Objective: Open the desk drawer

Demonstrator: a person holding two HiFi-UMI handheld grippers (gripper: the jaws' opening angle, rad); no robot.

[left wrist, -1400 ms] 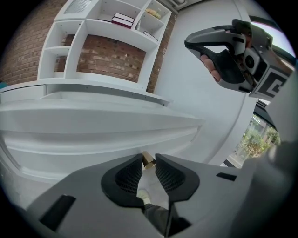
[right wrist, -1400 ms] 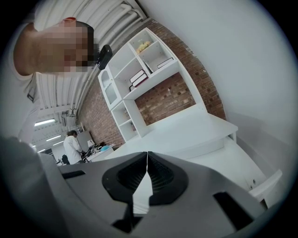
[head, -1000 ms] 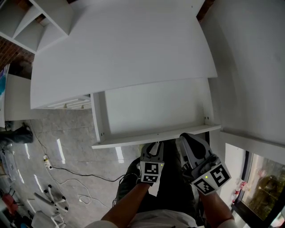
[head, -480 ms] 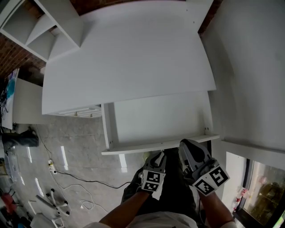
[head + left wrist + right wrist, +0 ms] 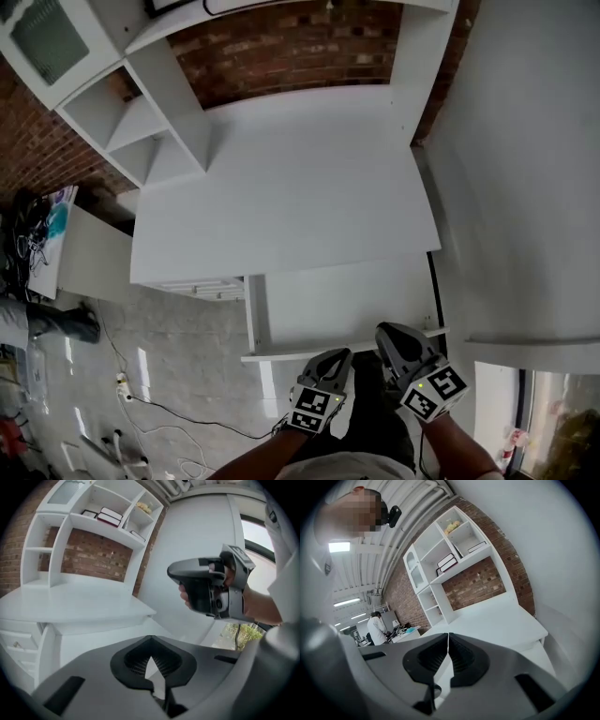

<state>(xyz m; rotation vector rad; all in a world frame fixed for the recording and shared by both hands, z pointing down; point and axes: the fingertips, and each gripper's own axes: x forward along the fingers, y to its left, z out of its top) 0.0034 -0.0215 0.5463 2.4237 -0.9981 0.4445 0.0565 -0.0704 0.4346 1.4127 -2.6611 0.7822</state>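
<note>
Drawer [image 5: 347,302] stands pulled out; left claw [image 5: 335,357] has just snapped shut empty, right claw [image 5: 392,334] closed too, both raised off it: likely finished.

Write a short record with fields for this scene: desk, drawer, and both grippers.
desk: white, with a shelf unit at its back
drawer: pulled out; nothing seen inside
left gripper: jaws just closed, shut, nothing between them; near the drawer's front edge
right gripper: shut, empty, beside the left gripper

Head view steeply down; gripper views level; all share desk [image 5: 281,187].
</note>
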